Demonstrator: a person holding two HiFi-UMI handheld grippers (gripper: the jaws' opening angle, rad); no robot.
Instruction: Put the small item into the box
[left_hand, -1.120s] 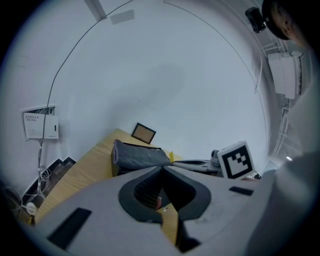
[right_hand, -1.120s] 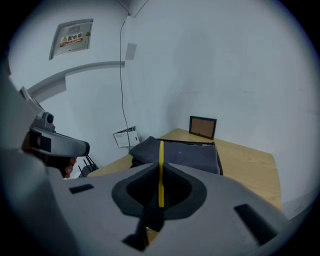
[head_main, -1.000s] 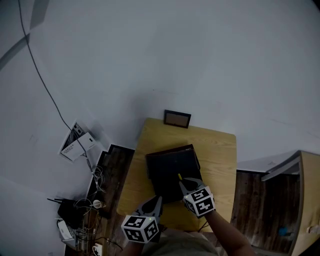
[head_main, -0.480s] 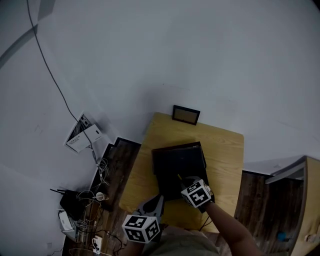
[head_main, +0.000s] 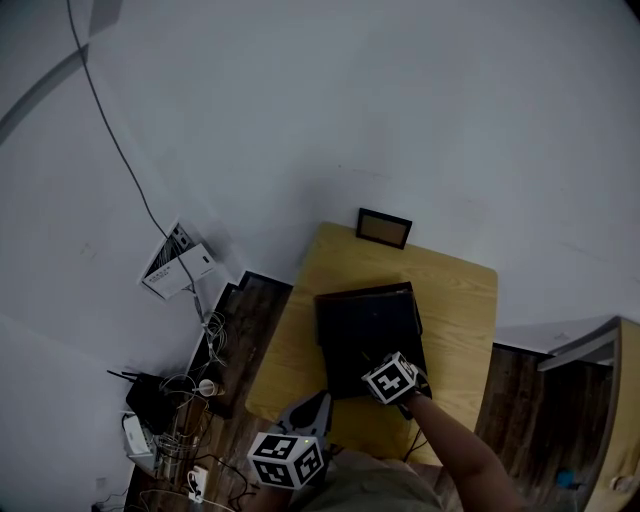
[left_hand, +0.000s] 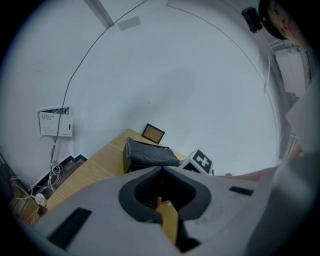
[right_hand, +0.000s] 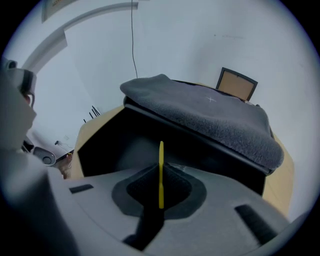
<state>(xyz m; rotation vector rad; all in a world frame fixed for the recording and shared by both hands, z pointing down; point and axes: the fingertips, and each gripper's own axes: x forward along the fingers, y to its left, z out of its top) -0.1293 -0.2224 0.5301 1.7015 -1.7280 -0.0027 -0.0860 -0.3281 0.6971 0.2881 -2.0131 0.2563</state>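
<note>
Two grippers are at work over a wooden table (head_main: 455, 300), where a black box (head_main: 365, 320) sits with a grey cloth (right_hand: 210, 115) draped over its raised top and a small picture frame (head_main: 384, 228) leans at the far edge. The right gripper (right_hand: 160, 172), jaws drawn narrow, pinches a thin yellow strip (right_hand: 161, 152) that stands upright and edge-on, its tip just short of the box's dark opening at the near side. The left gripper (left_hand: 162, 169) hangs low by the person's body, well apart from the box, its jaws pressed together on a yellowish piece (left_hand: 169, 220) lodged in the hollow behind the tips. The chief hazard appears to be the overhanging cloth and top: a strip carried in this high could catch on that edge and twist out of the pinch. So thin a piece, held only along its lower part, may also pivot or slide if the jaws ease before it is inside. A release this far out would likely drop it on the table in front of the box rather than within.
</note>
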